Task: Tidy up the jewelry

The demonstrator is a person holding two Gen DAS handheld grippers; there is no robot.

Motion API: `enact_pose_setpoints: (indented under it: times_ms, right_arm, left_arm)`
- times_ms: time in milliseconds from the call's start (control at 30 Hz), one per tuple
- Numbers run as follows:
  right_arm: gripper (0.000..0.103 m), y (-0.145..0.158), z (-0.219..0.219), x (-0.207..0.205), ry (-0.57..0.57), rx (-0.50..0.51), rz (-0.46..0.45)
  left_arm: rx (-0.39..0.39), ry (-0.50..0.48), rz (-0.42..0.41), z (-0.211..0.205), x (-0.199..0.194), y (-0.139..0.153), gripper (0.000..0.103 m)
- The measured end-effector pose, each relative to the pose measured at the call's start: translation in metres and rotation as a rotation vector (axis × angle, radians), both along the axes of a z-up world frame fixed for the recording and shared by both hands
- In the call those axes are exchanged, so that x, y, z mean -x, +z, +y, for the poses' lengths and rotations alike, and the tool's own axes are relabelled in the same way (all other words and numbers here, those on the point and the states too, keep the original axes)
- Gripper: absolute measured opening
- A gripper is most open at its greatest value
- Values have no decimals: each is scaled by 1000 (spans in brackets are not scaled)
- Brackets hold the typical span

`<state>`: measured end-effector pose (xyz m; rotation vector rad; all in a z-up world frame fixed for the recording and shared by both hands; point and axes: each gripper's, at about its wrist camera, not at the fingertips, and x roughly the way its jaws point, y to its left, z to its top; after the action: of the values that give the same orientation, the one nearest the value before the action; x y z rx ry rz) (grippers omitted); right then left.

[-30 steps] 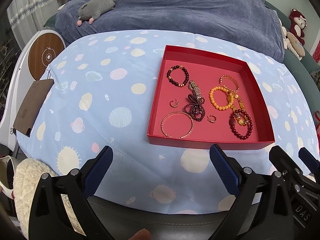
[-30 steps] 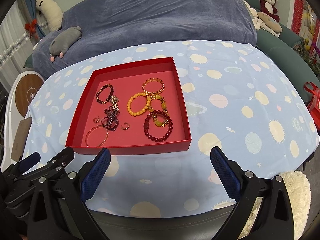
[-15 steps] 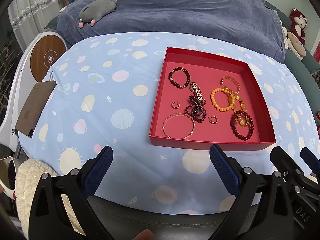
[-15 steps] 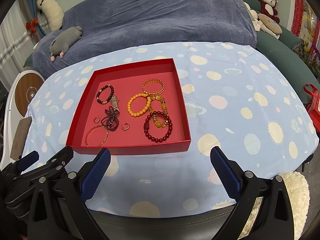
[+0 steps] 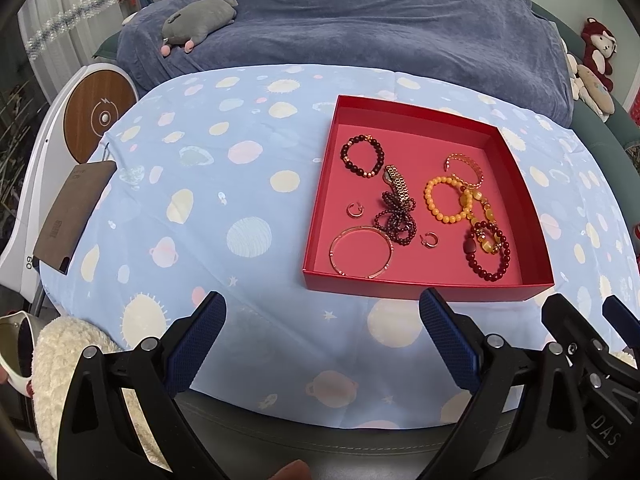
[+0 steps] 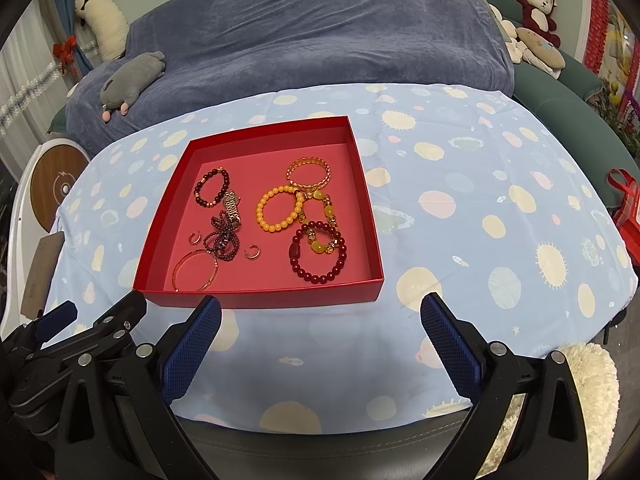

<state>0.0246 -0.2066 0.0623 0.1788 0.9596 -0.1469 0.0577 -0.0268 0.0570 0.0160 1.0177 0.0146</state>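
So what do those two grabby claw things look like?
Both are black plastic frames with silver bolts. The left gripper and right gripper each have two fingers lined with dark blue, bumpy grip pads. White letters "DAS" show on one frame.

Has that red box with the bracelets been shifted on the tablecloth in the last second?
No. The shallow red cardboard box sits on the same pastel spots of the blue patterned tablecloth; only the camera view drifts slightly.
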Motion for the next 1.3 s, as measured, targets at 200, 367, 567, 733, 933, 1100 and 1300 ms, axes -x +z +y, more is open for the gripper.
enact_pose_setpoints:
  times_ms: [200,367,567,733,933,1100,1300]
  right_arm:
    - [96,0,0,0,0,5,0]
    - [96,0,0,0,-1,1,-1]
    - [96,0,1,1,-1,3,-3]
    - [96,1,1,1,-1,5,-4]
    - [96,1,1,1,-1,6,-5]
    - [96,1,1,1,-1,9,-3]
    - [96,1,-2,3,-3,5,-4]
  left_arm:
    - [-4,-1,-1,-1,1,-1,93]
    - [-5,-2,-2,-1,1,0,93]
    - [-7,-1,-6,-1,0,1,93]
    - [-11,-3,-9,-3,0,1,93]
    - [-13,-4,-10,-3,1,2,93]
    - [-43,-7,-22,-6,2,4,93]
    - [-41,-17,-23,-6,2,3,93]
